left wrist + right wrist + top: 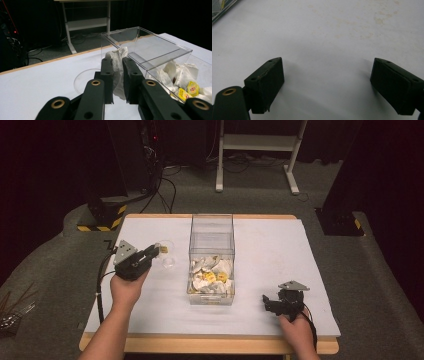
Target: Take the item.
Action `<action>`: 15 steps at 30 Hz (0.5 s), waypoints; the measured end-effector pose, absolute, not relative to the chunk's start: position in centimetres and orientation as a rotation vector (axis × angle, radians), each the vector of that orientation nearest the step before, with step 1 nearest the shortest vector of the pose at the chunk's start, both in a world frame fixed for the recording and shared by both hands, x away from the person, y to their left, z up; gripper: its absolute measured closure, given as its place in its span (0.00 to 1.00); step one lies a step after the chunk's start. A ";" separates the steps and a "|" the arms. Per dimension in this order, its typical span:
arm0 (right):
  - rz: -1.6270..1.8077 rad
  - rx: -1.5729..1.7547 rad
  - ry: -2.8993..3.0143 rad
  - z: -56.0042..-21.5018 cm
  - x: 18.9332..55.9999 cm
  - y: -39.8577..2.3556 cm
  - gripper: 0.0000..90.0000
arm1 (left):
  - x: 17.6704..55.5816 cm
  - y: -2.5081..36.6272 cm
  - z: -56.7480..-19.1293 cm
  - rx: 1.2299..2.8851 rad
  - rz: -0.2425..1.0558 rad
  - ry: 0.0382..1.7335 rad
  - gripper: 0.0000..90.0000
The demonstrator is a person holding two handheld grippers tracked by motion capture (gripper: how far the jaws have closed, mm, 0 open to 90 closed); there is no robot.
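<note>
Dark room with grey carpet, a white desk frame and black equipment stands at the back; in front, a wood-edged tabletop under a white sheet. Clear plastic box, oblong, long axis running away from the person, standing to the right of the left gripper and to the left of the right gripper; its near end holds a heap of white and yellow sachets. Round clear lid or dish, lying flat on the sheet just beyond and below the left gripper's tips. White sachet, crumpled, pinched upright between the left gripper's pressed-together jaws, its top sticking out above them; the box's open top lies to the right and close by, so the left hand is the nearer one for dropping it in. Right gripper: jaws spread wide, nothing between them, resting low near the tabletop's front right. Print on the sachets too small to read; the dish's contents hard to make out.
</note>
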State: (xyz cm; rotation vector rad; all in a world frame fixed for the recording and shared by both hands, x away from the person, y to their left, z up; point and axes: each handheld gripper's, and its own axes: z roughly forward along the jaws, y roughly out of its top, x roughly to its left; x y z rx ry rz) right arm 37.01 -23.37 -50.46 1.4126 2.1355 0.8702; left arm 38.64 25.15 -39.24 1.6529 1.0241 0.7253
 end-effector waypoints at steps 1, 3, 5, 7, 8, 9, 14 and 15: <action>0.870 1.413 2.135 -50.5 37.0 -23.4 0.13 | 38.7 25.2 -39.2 1.652 0.728 1.026 0.89; 0.871 1.413 2.135 -50.5 37.0 -23.4 0.13 | 39.1 25.5 -39.2 1.650 0.724 1.041 0.89; 0.870 1.413 2.135 -50.5 37.0 -23.4 0.13 | 39.4 25.7 -39.2 1.641 0.715 1.050 0.89; 0.871 1.413 2.135 -50.5 37.0 -23.4 0.13 | 39.6 25.9 -39.3 1.629 0.707 1.059 0.89; 0.871 1.413 2.135 -50.5 37.0 -23.4 0.13 | 39.8 26.0 -39.3 1.622 0.704 1.065 0.89; 0.871 1.413 2.135 -50.5 37.0 -23.4 0.13 | 39.9 26.0 -39.3 1.620 0.704 1.069 0.89; 0.871 1.413 2.135 -50.5 37.0 -23.4 0.13 | 40.8 26.1 -39.3 1.639 0.710 1.085 0.89; 0.871 1.413 2.135 -50.5 37.0 -23.4 0.13 | 40.9 26.1 -39.2 1.641 0.712 1.085 0.89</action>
